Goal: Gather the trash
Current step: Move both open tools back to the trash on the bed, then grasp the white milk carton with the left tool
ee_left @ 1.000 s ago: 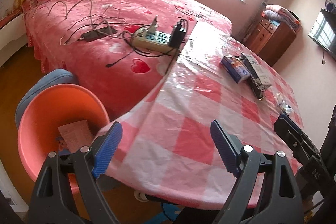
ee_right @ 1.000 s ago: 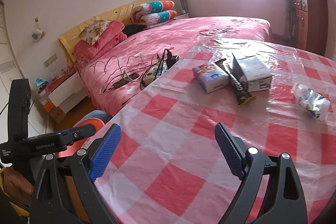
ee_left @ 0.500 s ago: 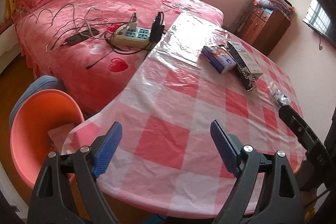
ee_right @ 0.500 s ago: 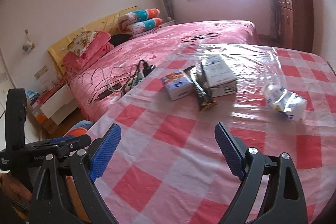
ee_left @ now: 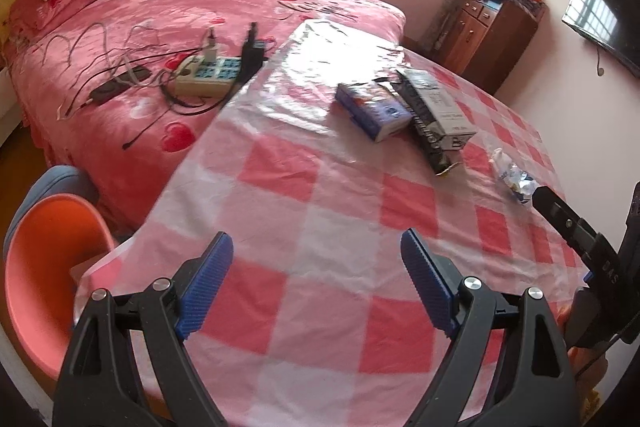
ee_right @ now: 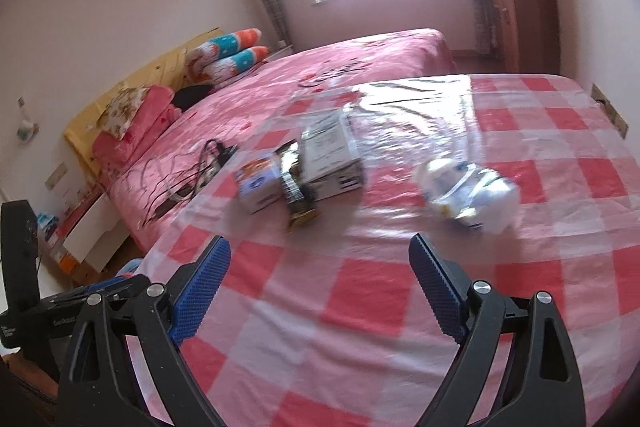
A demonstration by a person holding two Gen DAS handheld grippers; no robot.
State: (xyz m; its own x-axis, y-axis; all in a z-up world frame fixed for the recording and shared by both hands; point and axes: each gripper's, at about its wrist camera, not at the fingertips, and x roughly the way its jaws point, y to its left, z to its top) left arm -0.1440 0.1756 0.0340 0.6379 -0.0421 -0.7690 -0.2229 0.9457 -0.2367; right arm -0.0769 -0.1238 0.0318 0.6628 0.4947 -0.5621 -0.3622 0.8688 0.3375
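On the red-and-white checked table (ee_left: 320,227) lie a blue box (ee_left: 372,109), a dark wrapper (ee_left: 430,141), a white carton (ee_left: 440,103) and a crumpled clear plastic wrapper (ee_left: 514,179). They also show in the right wrist view: the blue box (ee_right: 260,187), the dark wrapper (ee_right: 296,195), the carton (ee_right: 332,155) and the crumpled wrapper (ee_right: 468,191). My left gripper (ee_left: 316,285) is open and empty over the table's near edge. My right gripper (ee_right: 320,291) is open and empty, short of the crumpled wrapper. An orange bin (ee_left: 44,267) stands left of the table.
A pink bed (ee_left: 180,27) lies behind the table, with a power strip (ee_left: 208,75) and cables on it. A wooden dresser (ee_left: 492,35) stands at the back right. A television (ee_left: 604,15) hangs on the right wall.
Both grippers have moved forward and right over the table, away from the orange bin. The trash items appear closer in both views. Both stay open.
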